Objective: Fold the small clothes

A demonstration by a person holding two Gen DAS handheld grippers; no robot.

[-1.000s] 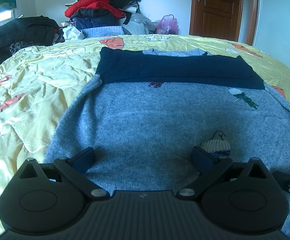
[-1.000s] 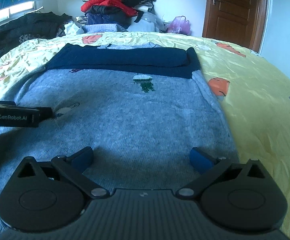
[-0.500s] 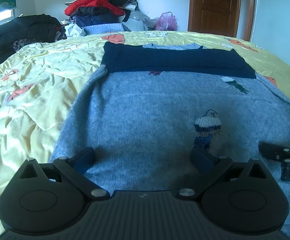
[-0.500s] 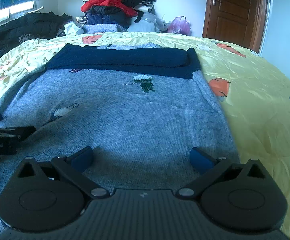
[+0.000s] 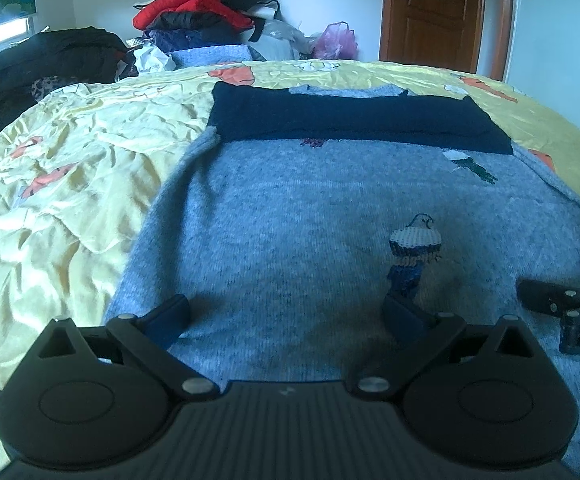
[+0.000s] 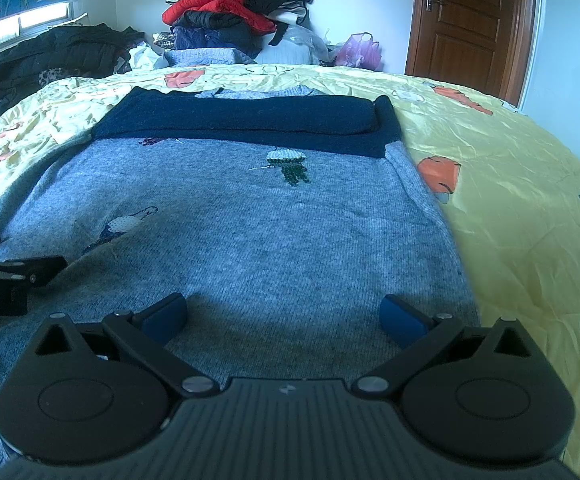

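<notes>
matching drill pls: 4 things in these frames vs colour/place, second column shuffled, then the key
Things:
1. sweater body
2. folded sleeves
3. bedspread
4. door

Descriptions:
A. brown wood, shut, far right wall
B. grey-blue knit, lying flat under both open tools
C. yellow with orange prints, wrinkled
D. dark navy band across the sweater's far end

Pairs: 1-B, 2-D, 3-C, 4-A

Both the left tool and the right tool hover open over the near hem.
</notes>
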